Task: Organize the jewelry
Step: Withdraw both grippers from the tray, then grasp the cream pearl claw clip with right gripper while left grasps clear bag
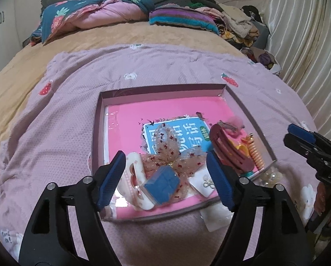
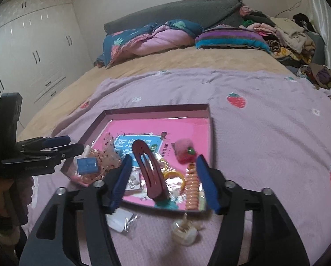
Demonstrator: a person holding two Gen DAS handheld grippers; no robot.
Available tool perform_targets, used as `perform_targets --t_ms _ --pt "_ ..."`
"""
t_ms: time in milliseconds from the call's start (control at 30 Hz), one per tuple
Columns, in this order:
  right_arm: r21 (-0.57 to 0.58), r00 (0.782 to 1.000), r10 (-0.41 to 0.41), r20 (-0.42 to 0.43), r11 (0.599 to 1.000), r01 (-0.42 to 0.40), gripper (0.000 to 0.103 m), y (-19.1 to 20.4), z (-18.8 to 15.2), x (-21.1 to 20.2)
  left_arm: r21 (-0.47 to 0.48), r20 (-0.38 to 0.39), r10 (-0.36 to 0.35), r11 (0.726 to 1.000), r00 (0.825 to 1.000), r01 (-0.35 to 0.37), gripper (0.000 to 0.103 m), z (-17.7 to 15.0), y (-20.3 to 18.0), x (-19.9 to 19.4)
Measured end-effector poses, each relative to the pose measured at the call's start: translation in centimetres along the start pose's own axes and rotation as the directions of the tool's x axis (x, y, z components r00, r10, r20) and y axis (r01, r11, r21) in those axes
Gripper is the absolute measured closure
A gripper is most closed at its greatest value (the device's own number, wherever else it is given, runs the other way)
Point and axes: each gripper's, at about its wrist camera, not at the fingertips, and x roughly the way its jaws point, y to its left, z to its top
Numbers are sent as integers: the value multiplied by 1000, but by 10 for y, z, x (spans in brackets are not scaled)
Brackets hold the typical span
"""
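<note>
A shallow box [image 1: 165, 89] [image 2: 156, 109] with a pink lining lies on the lilac blanket. In it are a sheer dotted bow [image 1: 172, 153], a small blue box [image 1: 162, 184] [image 2: 87, 165], a white clip [image 1: 135, 177], a dark red hair clip [image 1: 229, 150] [image 2: 151, 168], a coiled orange hair tie [image 1: 256, 153] [image 2: 192, 188] and a pink pompom clip [image 2: 184, 150]. My left gripper [image 1: 165, 175] is open, its jaws on either side of the bow and blue box. My right gripper [image 2: 163, 177] is open over the red clip.
A small clear packet [image 2: 121, 220] and a pearly bead piece [image 2: 186, 230] lie on the blanket [image 1: 54, 133] just outside the box's near edge. Pillows [image 1: 94, 15] and piled clothes [image 1: 236, 24] are at the far end of the bed. A curtain [image 1: 309, 44] hangs on the right.
</note>
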Motion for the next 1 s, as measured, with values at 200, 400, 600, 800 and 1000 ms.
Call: perform_targets --t_ms 200,400,600,800,1000 --pt "19 999 -10 35 1000 10 29 -10 -5 -35 -1 38 2 1000 999 -2 16 -4 -7 -25" --pt "29 998 -19 53 999 17 25 -17 -17 -65 0 55 5 1000 998 -5 10 -14 -14 -41" --pt "25 998 -28 49 999 27 25 -20 -30 -80 -3 52 3 1000 999 -3 10 -27 -18 -47" --pt "7 999 -47 15 999 47 25 -22 -47 -79 -7 6 1 1000 1000 -1 10 -50 -24 -39" --pt "-4 998 -44 -49 999 43 25 -23 -65 -62 4 -48 -3 1000 999 3 10 -73 -35 -27"
